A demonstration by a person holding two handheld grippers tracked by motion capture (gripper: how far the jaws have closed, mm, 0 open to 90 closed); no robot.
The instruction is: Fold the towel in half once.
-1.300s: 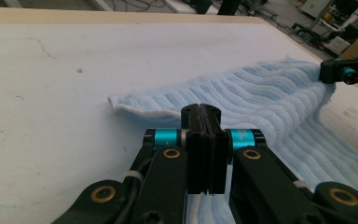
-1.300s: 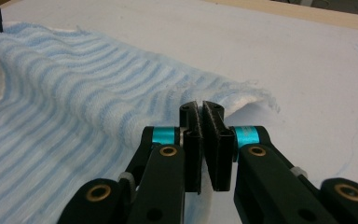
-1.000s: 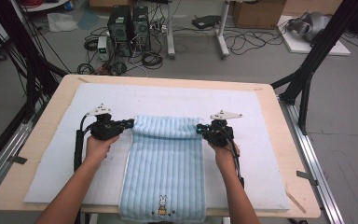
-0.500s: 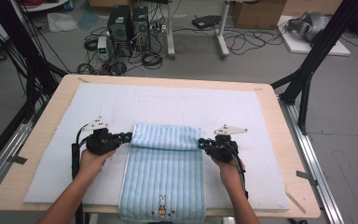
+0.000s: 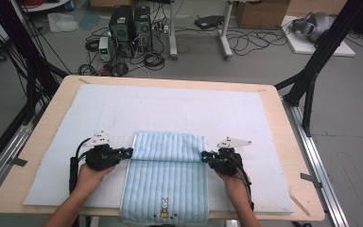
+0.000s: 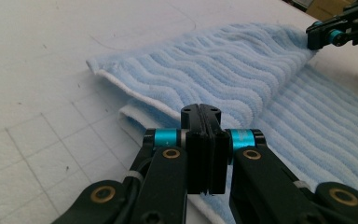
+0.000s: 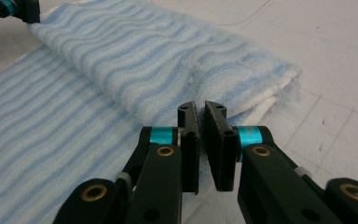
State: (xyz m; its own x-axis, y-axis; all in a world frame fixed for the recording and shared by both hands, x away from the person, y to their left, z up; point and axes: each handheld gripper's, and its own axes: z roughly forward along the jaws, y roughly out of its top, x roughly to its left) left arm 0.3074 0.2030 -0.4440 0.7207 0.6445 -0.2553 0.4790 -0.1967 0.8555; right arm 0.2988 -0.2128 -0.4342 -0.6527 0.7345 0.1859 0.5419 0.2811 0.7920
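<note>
1. High view: the folded far edge of the blue towel (image 5: 168, 177) has come from mid-frame toward the lower centre, drawn over its lower part on the white mat (image 5: 52, 142).
2. Left gripper (image 5: 128, 152) jaws are pressed together on the fold's corner.
3. Right gripper (image 5: 204, 154) jaws stand slightly apart, having just been opening; the towel corner lies beyond them, likely released.
4. Fold nearly laid.

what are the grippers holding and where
Left hand-held gripper pinches the towel at its folded-over near corner; right hand-held gripper holds nothing, jaws slightly apart.
</note>
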